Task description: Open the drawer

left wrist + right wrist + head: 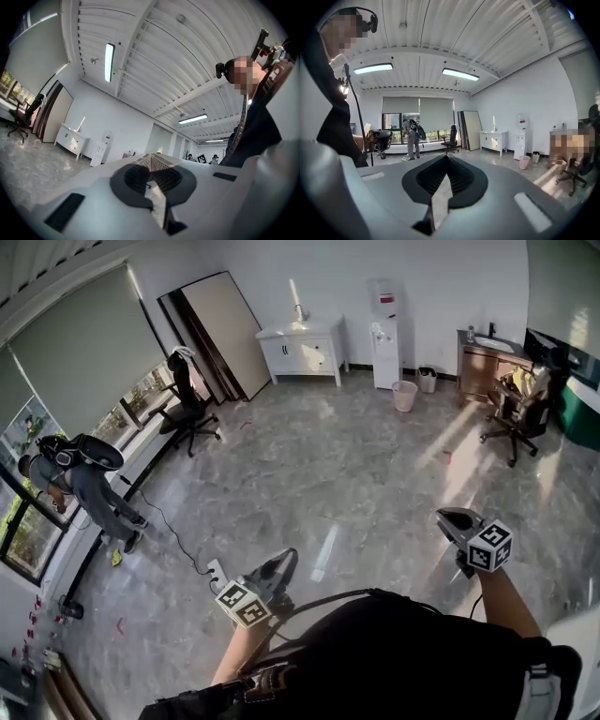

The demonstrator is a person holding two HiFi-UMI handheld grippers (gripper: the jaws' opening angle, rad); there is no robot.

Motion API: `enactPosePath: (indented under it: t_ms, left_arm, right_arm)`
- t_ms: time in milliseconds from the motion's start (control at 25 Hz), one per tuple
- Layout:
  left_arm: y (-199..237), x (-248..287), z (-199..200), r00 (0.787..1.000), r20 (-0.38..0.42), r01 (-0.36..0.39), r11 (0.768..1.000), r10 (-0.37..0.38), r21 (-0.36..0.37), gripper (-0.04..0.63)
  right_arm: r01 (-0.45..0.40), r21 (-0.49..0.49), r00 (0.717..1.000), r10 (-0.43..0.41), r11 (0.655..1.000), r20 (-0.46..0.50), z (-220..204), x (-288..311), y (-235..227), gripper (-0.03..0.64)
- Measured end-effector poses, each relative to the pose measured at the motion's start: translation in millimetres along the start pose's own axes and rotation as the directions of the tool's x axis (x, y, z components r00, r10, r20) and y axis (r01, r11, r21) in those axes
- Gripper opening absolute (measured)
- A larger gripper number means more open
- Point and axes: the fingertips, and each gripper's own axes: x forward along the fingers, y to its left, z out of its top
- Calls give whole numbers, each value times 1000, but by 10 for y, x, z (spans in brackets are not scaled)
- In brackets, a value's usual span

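The white cabinet with drawers (302, 348) stands against the far wall, a long way across the floor from both grippers. It also shows small in the left gripper view as the cabinet (71, 138) and in the right gripper view as the cabinet (493, 139). My left gripper (285, 559) is held low in front of the body, its jaws shut with nothing between them, tips meeting (151, 155). My right gripper (444, 517) is at the right, also shut and empty (446, 156). Neither is near the cabinet.
A water dispenser (384, 334) and a pink bin (404, 395) stand right of the cabinet. A large board (220, 334) leans at its left. Office chairs (187, 409) (516, 413) sit on either side. A person (80, 488) bends by the window. A power strip (216, 570) lies on the floor.
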Motion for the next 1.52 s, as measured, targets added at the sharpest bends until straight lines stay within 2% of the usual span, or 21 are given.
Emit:
enactPosePath:
  t_ms: [200, 360, 520, 800, 920, 1040, 1160, 1320, 1520]
  left_arm:
    - [175, 384, -71, 1000, 4, -21, 1000, 21, -11, 0]
    - [537, 568, -85, 998, -5, -63, 998, 63, -20, 0]
    - [942, 784, -61, 998, -6, -55, 997, 55, -47, 0]
    - [2037, 1273, 215, 999, -14, 28, 998, -29, -59, 0]
    - [2523, 1517, 431, 996, -32, 79, 996, -80, -36, 0]
    - [2950, 1827, 586, 992, -29, 123, 992, -124, -40, 0]
    - [3255, 2080, 719, 988, -44, 150, 988, -151, -41, 0]
    - [3561, 2155, 795, 991, -37, 130, 991, -132, -44, 0]
    - [4011, 1996, 832, 999, -10, 38, 998, -39, -46, 0]
  right_arm:
    - [-47, 11, 998, 47, 999, -34, -136, 322, -402, 2]
    - [-56, 30, 997, 58, 998, -53, -200, 592, -673, 2]
    - [-43, 46, 996, 46, 998, -72, -178, 944, -872, 2]
    - [34, 33, 997, -32, 999, -73, 63, 1817, -1240, 2]
    - [79, 17, 995, -78, 997, -62, 288, 2141, -1420, 2]
    - [150, 59, 989, -149, 987, -23, 473, 2460, -1744, 2]
    - [135, 50, 991, -134, 990, -13, 605, 2883, -1853, 2]
    - [78, 1, 996, -78, 997, -44, 637, 3304, -1893, 2]
    - [63, 45, 998, -62, 997, -31, 673, 3716, -2227, 2]
